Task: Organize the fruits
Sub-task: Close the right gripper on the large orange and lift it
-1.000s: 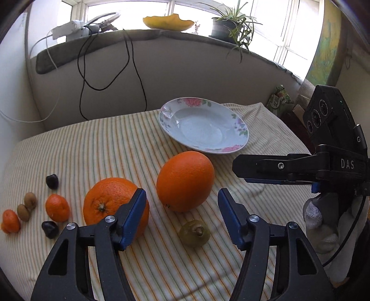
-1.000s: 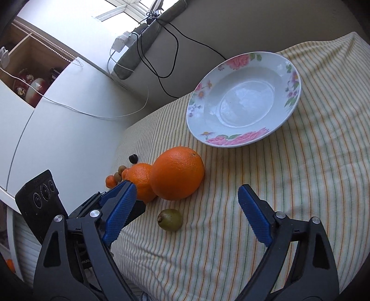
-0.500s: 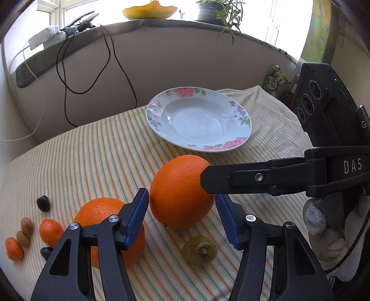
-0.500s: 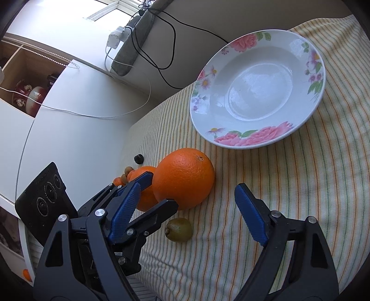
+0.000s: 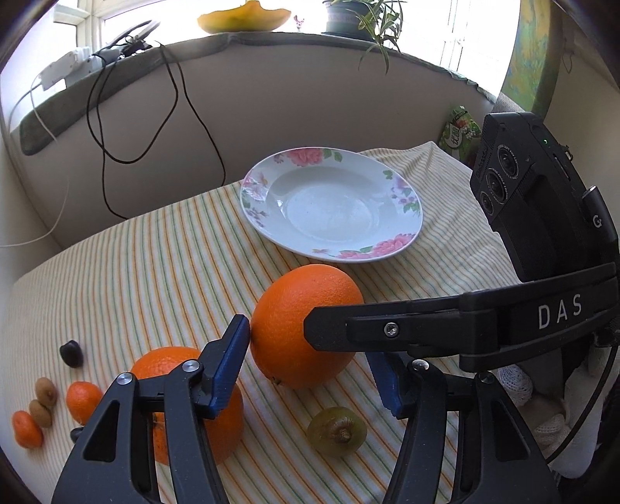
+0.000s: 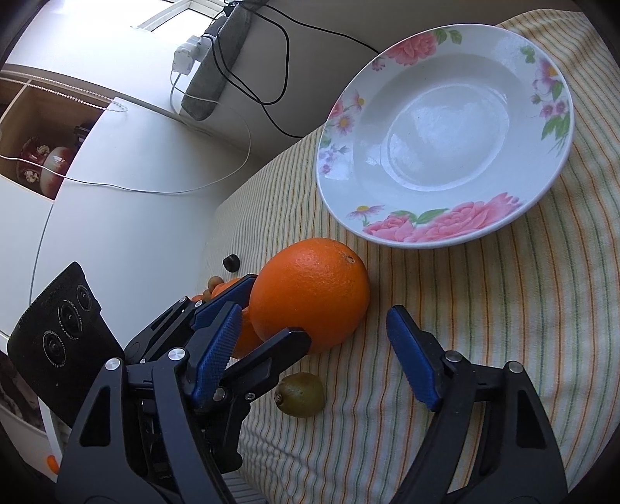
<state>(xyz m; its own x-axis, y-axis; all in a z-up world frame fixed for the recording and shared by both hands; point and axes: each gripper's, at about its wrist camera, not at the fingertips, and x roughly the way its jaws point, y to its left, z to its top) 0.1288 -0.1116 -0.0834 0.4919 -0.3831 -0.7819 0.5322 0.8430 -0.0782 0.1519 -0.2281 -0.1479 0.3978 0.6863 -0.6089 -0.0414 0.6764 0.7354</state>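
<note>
A big orange (image 5: 306,294) (image 6: 310,287) rests on the striped cloth, between the fingertips of my left gripper (image 5: 306,341). Its left pad (image 5: 228,364) lies against the orange's side; the other pad is partly hidden, and no squeeze shows. My right gripper (image 6: 314,310) reaches in from the right with its jaws closing. Between them are the left gripper's finger and a small green fruit (image 6: 300,393) (image 5: 337,430), and neither pad touches either. A second orange (image 5: 155,360) sits behind my left finger. The flowered plate (image 5: 372,248) (image 6: 445,228) stands beyond with nothing in it.
Small mandarins (image 5: 83,399), brown berries (image 5: 46,391) and a dark nut (image 5: 71,352) lie at the cloth's left edge. A wall with hanging black cables (image 5: 186,97) and a sill with a potted plant (image 5: 348,15) close the back. A gloved hand (image 5: 515,384) holds the right gripper.
Both grippers moved forward and down toward the big orange. My left fingers now flank it. The right jaws narrowed, and its finger now crosses in front of the orange.
</note>
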